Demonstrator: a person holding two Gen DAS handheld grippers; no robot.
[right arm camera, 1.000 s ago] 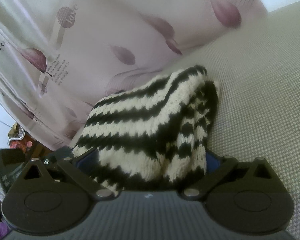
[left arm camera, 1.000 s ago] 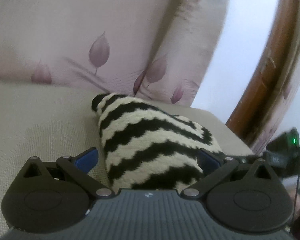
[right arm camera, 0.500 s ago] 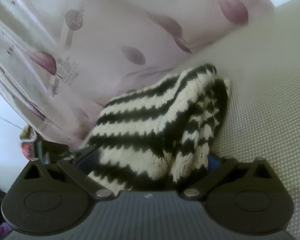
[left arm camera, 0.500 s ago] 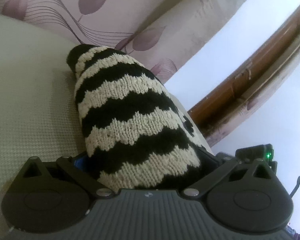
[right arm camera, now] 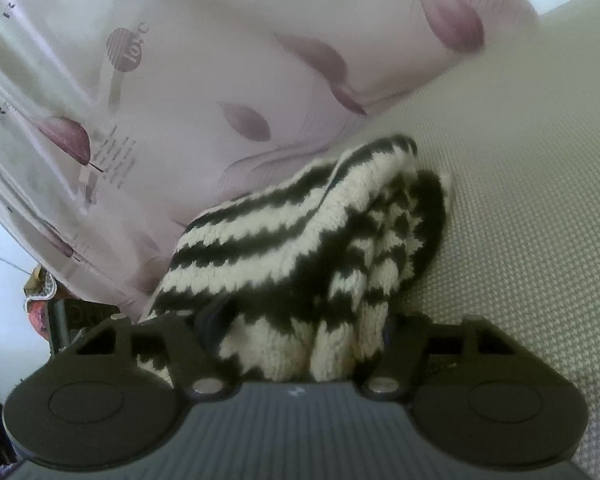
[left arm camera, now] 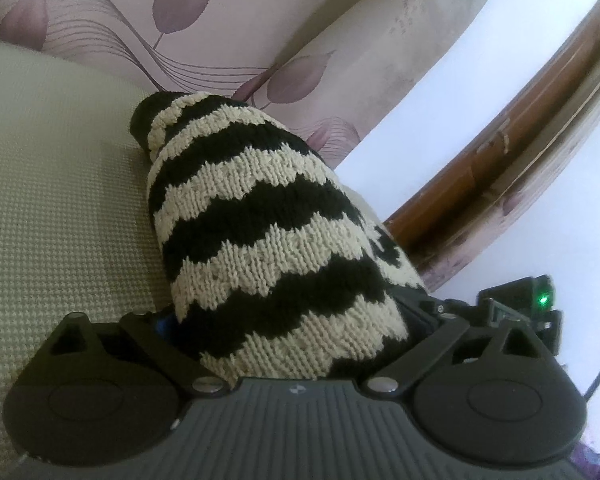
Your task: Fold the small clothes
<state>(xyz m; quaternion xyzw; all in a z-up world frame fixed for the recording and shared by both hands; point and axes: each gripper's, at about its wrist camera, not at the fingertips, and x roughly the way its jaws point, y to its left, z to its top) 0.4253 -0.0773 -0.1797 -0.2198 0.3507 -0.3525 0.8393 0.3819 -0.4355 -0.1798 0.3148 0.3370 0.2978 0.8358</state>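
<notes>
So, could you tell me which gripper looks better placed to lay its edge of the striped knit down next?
Probably the left gripper: the black-and-cream striped knitted garment lies smooth between its jaws, beside the beige woven cushion. The right gripper clamps bunched folds.

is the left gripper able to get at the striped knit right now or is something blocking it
Probably yes: the left gripper seems already closed on the striped knit, which fills the space between its fingers. Nothing blocks it; the right gripper grips the same piece.
</notes>
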